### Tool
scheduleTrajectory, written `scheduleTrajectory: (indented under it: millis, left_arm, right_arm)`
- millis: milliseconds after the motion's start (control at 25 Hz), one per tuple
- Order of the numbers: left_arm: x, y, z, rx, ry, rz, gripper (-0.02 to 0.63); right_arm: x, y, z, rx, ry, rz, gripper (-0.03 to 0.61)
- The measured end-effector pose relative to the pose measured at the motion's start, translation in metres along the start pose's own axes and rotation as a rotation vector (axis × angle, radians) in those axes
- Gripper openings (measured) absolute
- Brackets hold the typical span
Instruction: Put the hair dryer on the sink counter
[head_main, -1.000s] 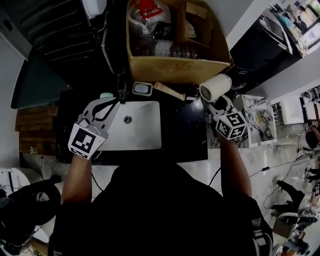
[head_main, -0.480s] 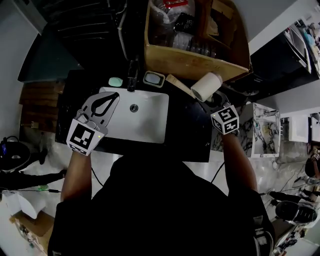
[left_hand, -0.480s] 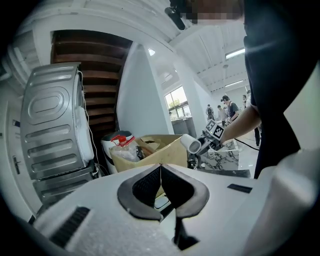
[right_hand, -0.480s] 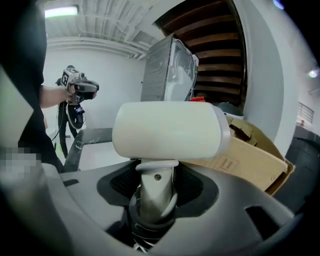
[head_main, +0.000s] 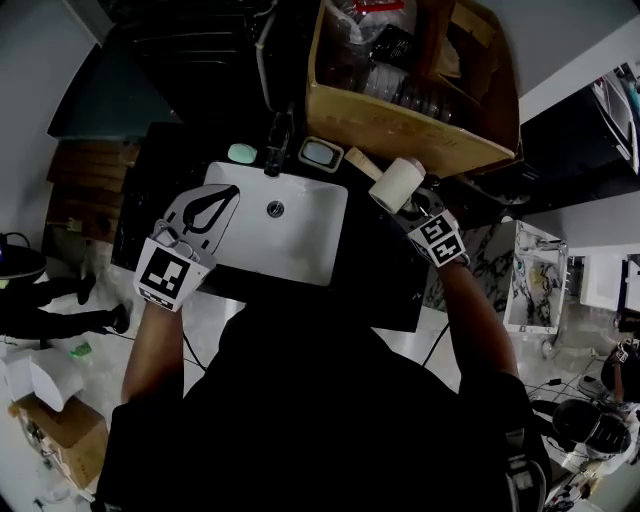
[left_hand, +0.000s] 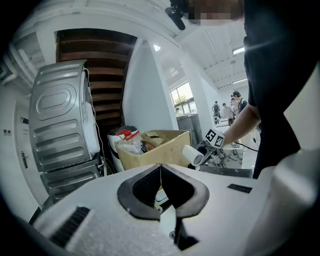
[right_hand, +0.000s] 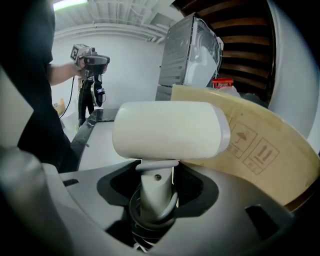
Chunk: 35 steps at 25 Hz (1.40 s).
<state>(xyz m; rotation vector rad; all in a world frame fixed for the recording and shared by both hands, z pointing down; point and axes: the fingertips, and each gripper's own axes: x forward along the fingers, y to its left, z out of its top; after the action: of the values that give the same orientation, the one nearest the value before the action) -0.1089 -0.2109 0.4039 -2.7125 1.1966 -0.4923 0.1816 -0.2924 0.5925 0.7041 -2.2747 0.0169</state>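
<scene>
Risk at box: the brown cardboard box (head_main: 400, 125) stands just behind; I judge the barrel may knock its wall as I lower.
Risk at basin: the white rectangular basin (head_main: 300, 240) is near; the round barrel could roll in.
Counter: black flat sink counter (head_main: 385, 265), hard-looking.
Dryer: white smooth plastic hair dryer (head_main: 398, 185) (right_hand: 170, 131), in the air over the counter's right side, handle clamped by my right gripper (head_main: 410, 205) (right_hand: 157, 185).
My left gripper (head_main: 215, 205) (left_hand: 160, 182): jaws together, empty.

I can't read any words or numbers from here. The cardboard box (right_hand: 250, 145) carries 2 printed handling signs, an umbrella and paired upright arrows. Left gripper (head_main: 228, 192) and right gripper (head_main: 410, 205) each wear square black-and-white code markers (head_main: 165, 278).
</scene>
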Motion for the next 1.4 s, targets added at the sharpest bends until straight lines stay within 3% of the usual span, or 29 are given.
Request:
scheduleTrajectory:
  millis: [240, 360, 480, 880, 1040, 1400]
  left_arm:
    - [0.004, -0.007, -0.006, -0.030, 0.029, 0.005, 0.015]
    - [0.004, -0.008, -0.008, -0.020, 0.029, 0.007, 0.015]
    - [0.003, -0.010, -0.008, -0.069, 0.046, 0.021, 0.015]
    - [0.006, -0.014, -0.018, -0.047, 0.044, 0.013, 0.015]
    - [0.010, -0.016, -0.018, -0.106, 0.049, 0.023, 0.015]
    - [0.010, -0.016, -0.023, -0.114, 0.055, 0.027, 0.015]
  right_arm:
    - [0.022, 0.018, -0.025, -0.077, 0.086, 0.080, 0.213]
    - [0.033, 0.025, -0.038, -0.087, 0.121, 0.127, 0.213]
    - [0.045, 0.032, -0.056, -0.070, 0.161, 0.192, 0.213]
    - [0.071, 0.056, -0.096, -0.122, 0.297, 0.328, 0.213]
    - [0.076, 0.056, -0.103, -0.180, 0.339, 0.349, 0.213]
    - [0.087, 0.057, -0.107, -0.278, 0.409, 0.389, 0.213]
